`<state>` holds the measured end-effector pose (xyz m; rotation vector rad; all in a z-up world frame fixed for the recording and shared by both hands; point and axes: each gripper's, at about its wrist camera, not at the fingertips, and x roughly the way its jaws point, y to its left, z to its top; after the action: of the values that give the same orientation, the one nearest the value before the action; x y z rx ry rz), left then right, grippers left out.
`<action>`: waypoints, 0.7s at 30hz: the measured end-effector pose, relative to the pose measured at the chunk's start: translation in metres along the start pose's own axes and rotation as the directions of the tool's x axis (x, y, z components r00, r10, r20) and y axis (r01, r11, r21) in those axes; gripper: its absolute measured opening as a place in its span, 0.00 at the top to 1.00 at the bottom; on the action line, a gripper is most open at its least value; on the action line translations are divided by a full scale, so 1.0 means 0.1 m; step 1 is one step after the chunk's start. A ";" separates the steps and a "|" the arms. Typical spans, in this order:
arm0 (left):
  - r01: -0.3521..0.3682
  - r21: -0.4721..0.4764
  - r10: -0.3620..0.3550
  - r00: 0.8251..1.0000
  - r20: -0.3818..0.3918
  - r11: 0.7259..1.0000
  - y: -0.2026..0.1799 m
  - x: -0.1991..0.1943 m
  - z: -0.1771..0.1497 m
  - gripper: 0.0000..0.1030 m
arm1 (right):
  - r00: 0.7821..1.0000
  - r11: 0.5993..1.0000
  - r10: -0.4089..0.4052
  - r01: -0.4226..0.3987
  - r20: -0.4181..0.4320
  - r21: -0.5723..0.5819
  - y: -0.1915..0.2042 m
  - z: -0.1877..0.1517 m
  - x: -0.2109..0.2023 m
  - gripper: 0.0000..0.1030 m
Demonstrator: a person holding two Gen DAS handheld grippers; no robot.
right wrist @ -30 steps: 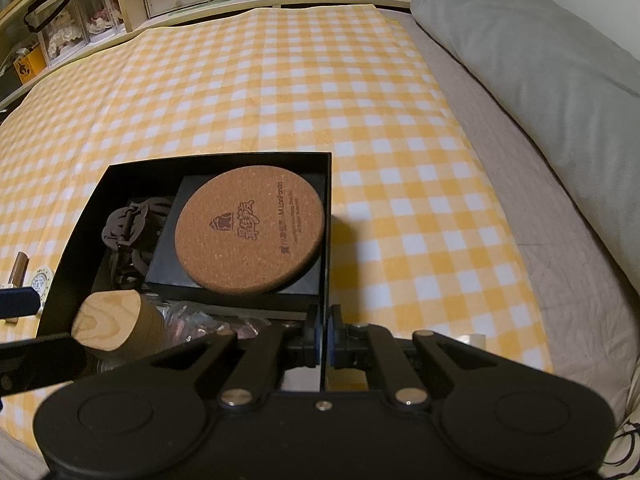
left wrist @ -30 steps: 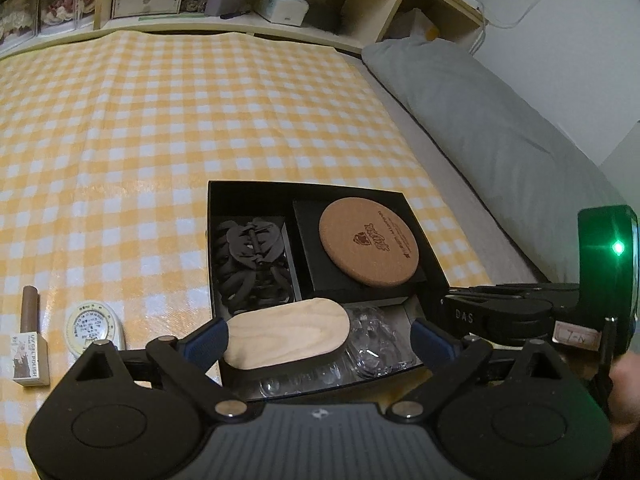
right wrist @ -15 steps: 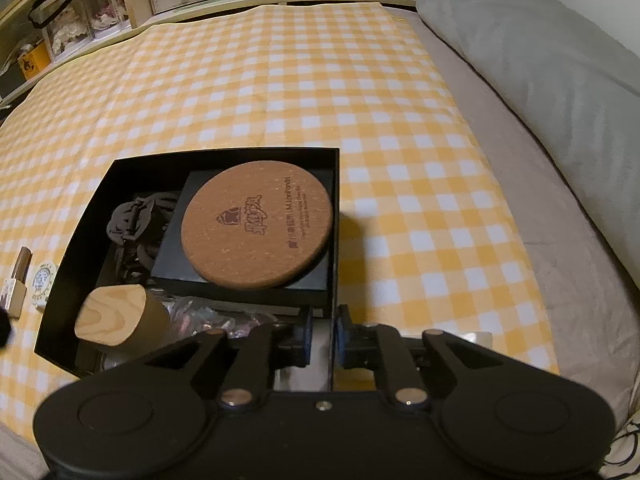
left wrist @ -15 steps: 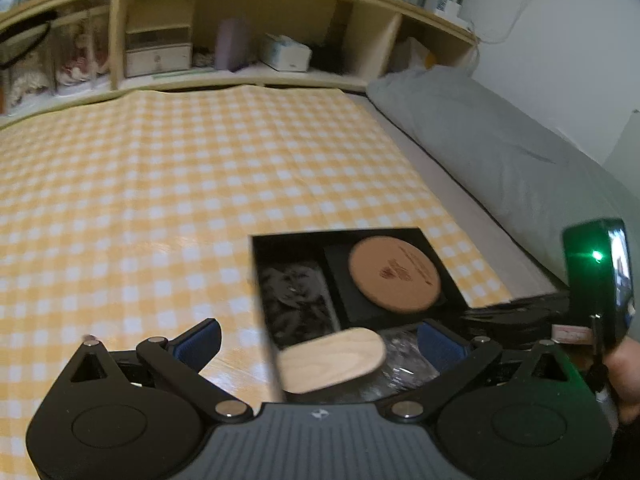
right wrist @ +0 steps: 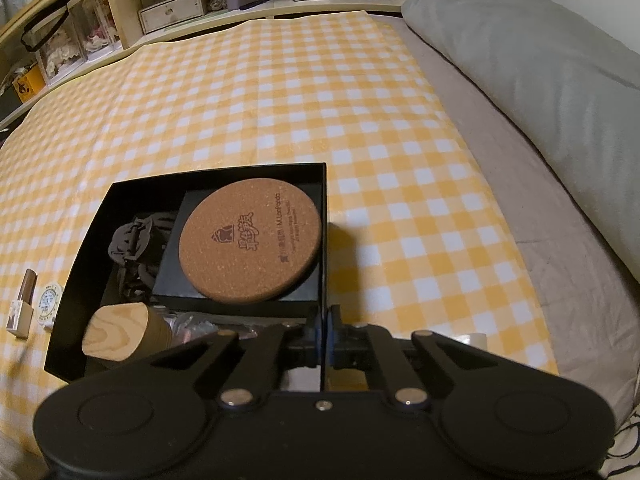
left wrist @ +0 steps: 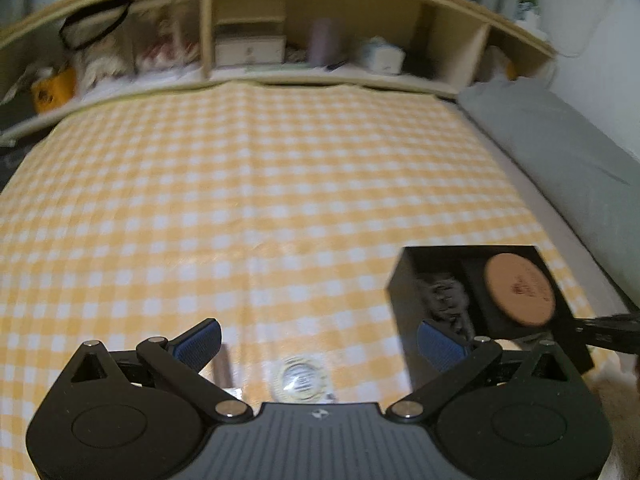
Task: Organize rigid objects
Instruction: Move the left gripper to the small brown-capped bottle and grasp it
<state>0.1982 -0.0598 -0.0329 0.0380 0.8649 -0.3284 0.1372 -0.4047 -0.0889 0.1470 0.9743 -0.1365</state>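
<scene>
A: Where do the two grippers stand?

B: The left gripper [left wrist: 318, 338] is spread wide with nothing between its blue pads [left wrist: 199, 341]. It hangs over the yellow-and-white checked cloth [left wrist: 256, 208]. Under the gap lie one small round white tin with a printed lid [left wrist: 301, 378] and, just to its left, one slim brown tube with a pale cap [left wrist: 223, 364], partly hidden by the left finger. The view is blurred.

A: And the right one?

B: The right gripper [right wrist: 323, 330] is pinched tight on the near end of the right wall of the open black cardboard box [right wrist: 325, 216] — that thin wall runs straight between its fingertips.

A: What is in the box?

B: One round cork coaster with a printed logo [right wrist: 250, 240] lies on top of one flat black inner box [right wrist: 172, 276] in the far right part. To the left of it sits a tangle of dark grey plastic pieces [right wrist: 132, 248]; I cannot count them. At the near left corner one rounded pale wooden block [right wrist: 116, 334] lies tilted, and crumpled clear plastic [right wrist: 188, 324] shows beside it, mostly hidden by the gripper's linkage.

A: Anything else around?

B: From the right wrist view the tin and the tube lie on the cloth just outside the box's left wall. One grey pillow [right wrist: 540, 64] runs along the right edge, well apart from the box, and a wooden shelf [left wrist: 304, 12] filled with small boxes and containers stands at the far end.
</scene>
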 end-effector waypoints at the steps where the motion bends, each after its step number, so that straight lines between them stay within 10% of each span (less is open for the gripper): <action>1: -0.008 -0.005 0.008 1.000 -0.011 1.000 0.06 0.05 0.01 0.00 | 1.000 1.000 -0.002 0.002 0.001 0.001 0.00 0.00 0.00 0.97; 21: -0.180 -0.087 0.155 0.959 -0.236 0.980 0.68 0.86 -0.14 0.40 | 1.000 1.000 -0.008 0.008 0.010 -0.006 0.00 -0.03 -0.03 0.97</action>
<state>0.2598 -0.0164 -0.1133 0.0493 1.0988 -0.1185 0.1330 -0.4043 -0.0886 0.1368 0.9651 -0.1416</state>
